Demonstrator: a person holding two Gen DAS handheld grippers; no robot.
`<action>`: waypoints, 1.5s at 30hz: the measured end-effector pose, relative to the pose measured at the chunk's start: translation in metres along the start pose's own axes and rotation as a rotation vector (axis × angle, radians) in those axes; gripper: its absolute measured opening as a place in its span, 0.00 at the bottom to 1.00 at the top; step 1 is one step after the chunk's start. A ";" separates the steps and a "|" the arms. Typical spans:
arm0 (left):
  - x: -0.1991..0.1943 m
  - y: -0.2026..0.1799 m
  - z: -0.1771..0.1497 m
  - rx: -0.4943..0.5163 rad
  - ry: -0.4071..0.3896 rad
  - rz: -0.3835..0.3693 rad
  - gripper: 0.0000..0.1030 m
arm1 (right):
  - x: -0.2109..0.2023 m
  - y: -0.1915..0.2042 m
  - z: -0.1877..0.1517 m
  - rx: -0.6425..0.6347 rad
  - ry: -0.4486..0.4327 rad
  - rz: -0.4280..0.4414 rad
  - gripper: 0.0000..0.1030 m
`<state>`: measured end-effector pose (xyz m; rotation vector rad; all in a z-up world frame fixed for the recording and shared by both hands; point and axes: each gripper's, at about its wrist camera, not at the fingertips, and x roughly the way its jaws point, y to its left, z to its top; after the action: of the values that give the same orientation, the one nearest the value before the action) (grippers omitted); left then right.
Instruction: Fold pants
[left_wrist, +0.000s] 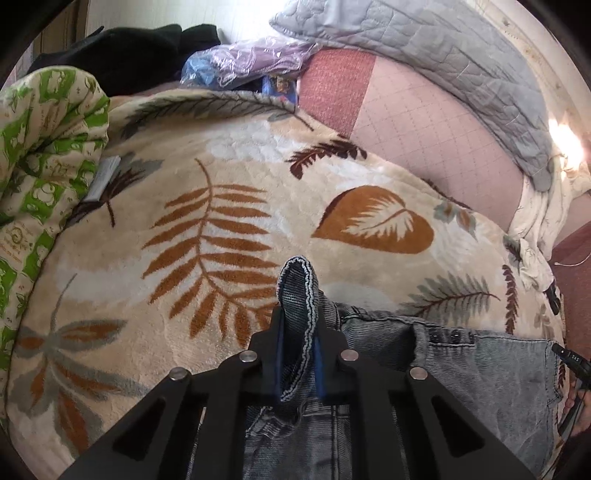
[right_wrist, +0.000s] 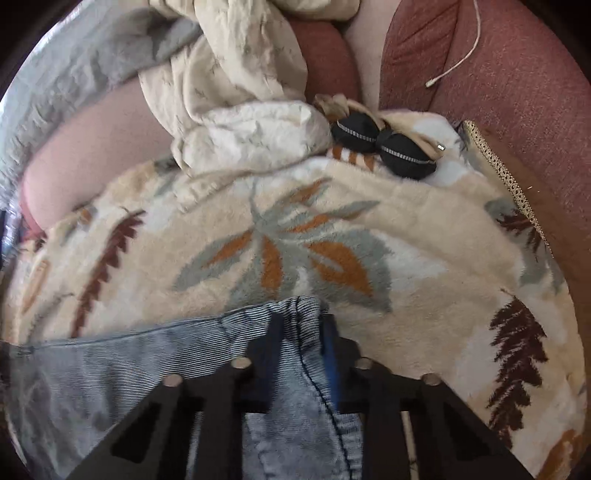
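Grey-blue washed denim pants (left_wrist: 480, 373) lie on a cream blanket with a leaf print (left_wrist: 229, 229). In the left wrist view my left gripper (left_wrist: 297, 325) is shut on a pinched-up fold of the pants' edge, which sticks up between the dark pads. In the right wrist view my right gripper (right_wrist: 301, 332) is shut on another raised edge of the same pants (right_wrist: 122, 365), with the seam running down between its pads. The cloth spreads flat to the left of that grip. The rest of the pants is hidden below both grippers.
A green-patterned quilt (left_wrist: 44, 155) is bunched at the left, and black clothes (left_wrist: 129, 55) and plastic bags (left_wrist: 251, 59) lie behind it. A grey quilted cover (left_wrist: 461, 66) lies far right. A crumpled cream cloth (right_wrist: 236, 96), a black fabric item (right_wrist: 384, 147) and a white cable (right_wrist: 458, 55) sit beyond the blanket.
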<state>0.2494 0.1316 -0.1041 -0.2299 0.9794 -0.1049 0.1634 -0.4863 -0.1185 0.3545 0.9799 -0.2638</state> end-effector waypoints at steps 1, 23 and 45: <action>-0.004 -0.001 0.000 0.004 -0.006 -0.001 0.13 | -0.005 -0.001 0.000 -0.001 -0.013 0.003 0.17; -0.022 -0.003 -0.003 0.017 -0.034 -0.021 0.12 | -0.034 0.018 -0.008 -0.042 -0.058 -0.017 0.06; -0.159 0.010 -0.075 0.069 -0.200 -0.185 0.12 | -0.135 -0.016 -0.078 0.029 -0.189 0.062 0.06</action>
<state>0.0989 0.1605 -0.0182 -0.2615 0.7527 -0.2793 0.0263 -0.4618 -0.0469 0.3788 0.7789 -0.2500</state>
